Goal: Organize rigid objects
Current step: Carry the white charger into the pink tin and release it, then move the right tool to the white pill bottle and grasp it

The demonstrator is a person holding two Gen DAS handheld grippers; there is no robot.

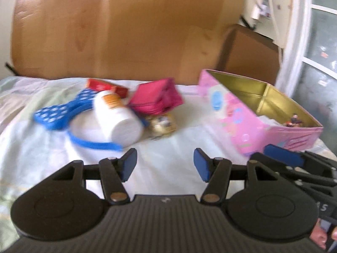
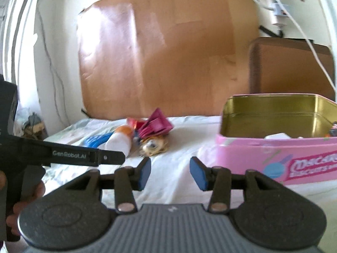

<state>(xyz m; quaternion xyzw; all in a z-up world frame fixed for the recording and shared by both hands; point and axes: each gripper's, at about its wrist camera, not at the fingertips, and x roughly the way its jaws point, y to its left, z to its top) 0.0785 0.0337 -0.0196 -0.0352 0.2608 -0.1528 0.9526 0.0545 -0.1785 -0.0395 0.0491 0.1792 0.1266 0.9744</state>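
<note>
Left gripper [image 1: 165, 164]: jaws apart, nothing between them, over pale bedsheet [image 1: 168, 143]. Right gripper [image 2: 170, 172]: jaws apart, empty, just beside the left one. Clutter ahead-left on the bed: white bottle [image 1: 118, 118] lying on its side, across a blue headband with dotted bow [image 1: 61, 113]; red box [image 1: 107, 86] behind; magenta pouch [image 1: 157, 98] touching bottle; small gold item [image 1: 162, 124] under pouch, too blurred to identify. Pink tin [image 2: 273, 156] right, open, few small items inside. Cardboard sheet [image 1: 126, 27] against wall.
</note>
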